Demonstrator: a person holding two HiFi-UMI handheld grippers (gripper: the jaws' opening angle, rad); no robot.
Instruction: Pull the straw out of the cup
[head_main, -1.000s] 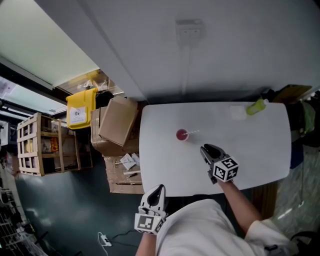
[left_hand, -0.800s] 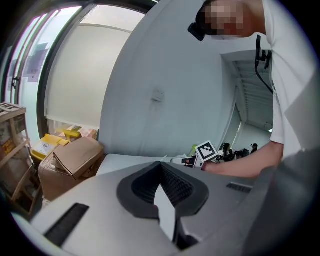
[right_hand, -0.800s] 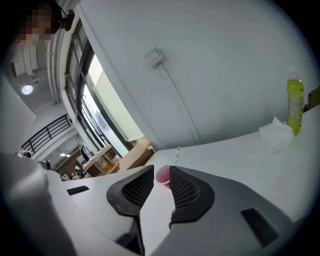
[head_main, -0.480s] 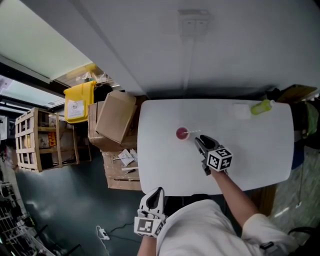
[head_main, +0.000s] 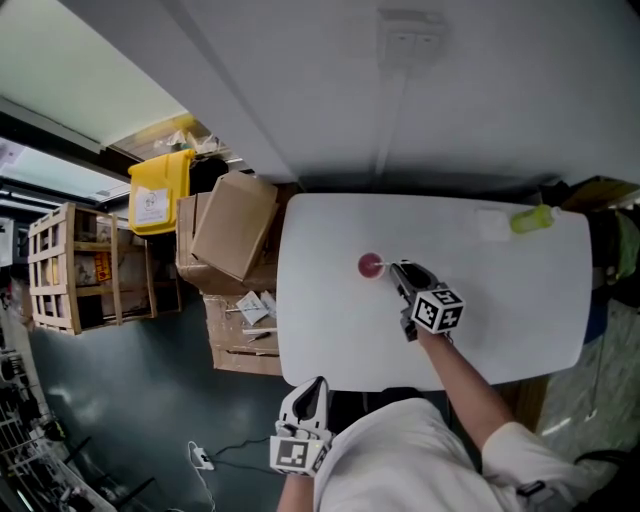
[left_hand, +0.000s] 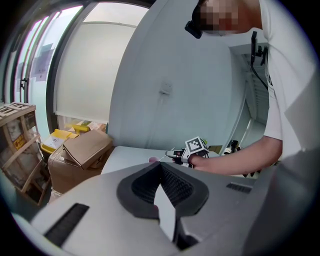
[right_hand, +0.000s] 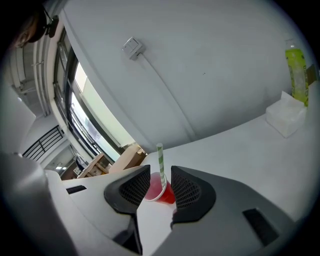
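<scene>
The cup (head_main: 371, 265) with its straw (right_hand: 160, 161) stands left of the table's (head_main: 330, 330) middle, at the right gripper's (head_main: 400, 271) tips; its jaws have just been opening and touch neither. The left gripper (head_main: 312, 392) hangs closed off the near edge

Right gripper (head_main: 398, 269) just beside red cup (head_main: 370, 265) on white table (head_main: 500, 300); left gripper (head_main: 318, 386) off its near edge.
</scene>
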